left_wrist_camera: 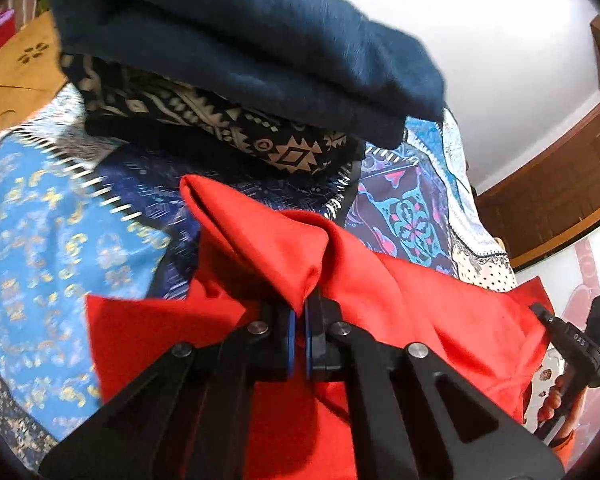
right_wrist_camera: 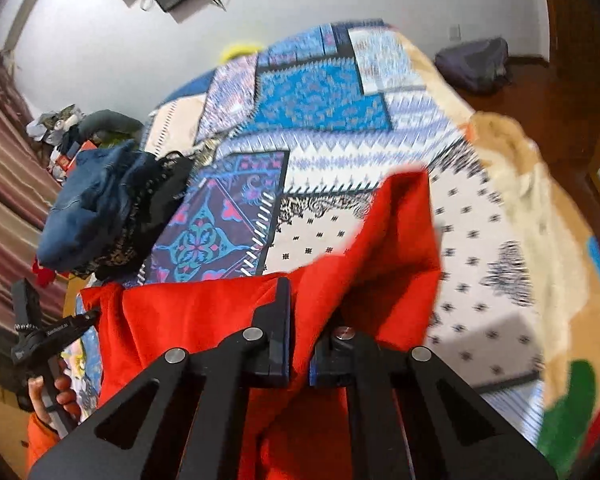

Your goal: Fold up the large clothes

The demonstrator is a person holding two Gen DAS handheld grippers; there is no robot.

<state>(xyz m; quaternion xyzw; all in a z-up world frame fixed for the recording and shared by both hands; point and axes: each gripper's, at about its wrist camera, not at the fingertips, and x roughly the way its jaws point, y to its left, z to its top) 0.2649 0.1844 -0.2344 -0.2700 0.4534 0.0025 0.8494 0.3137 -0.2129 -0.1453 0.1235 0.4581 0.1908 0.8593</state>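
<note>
A: In the left wrist view, what is gripped, and why there?

B: A bunched fold of the red garment (left_wrist_camera: 340,280) is pinched between the pressed-together pads of the left gripper (left_wrist_camera: 299,340). A raised peak of cloth is seen just beyond the jaws, so an edge or corner is judged to be taken up for a fold. The garment is spread on the patterned bedspread (left_wrist_camera: 40,220), on the near side of the stack of folded clothes (left_wrist_camera: 240,80), which is kept well apart from it, presumably so that finished pieces are left undisturbed.

A: Is the other tool seen from there?

B: It is seen at the right edge of the garment, held in a hand (left_wrist_camera: 556,400).

A: And in the right wrist view?

B: The right gripper (right_wrist_camera: 299,344) is closed on the red garment (right_wrist_camera: 380,240); cloth is drawn up between the jaws and a flap stands beyond them. The stack of folded clothes (right_wrist_camera: 100,208) is seen far left of the garment. The left gripper (right_wrist_camera: 52,332) is found at the garment's left edge, so the cloth is judged to be held at two points for an even fold.
</note>
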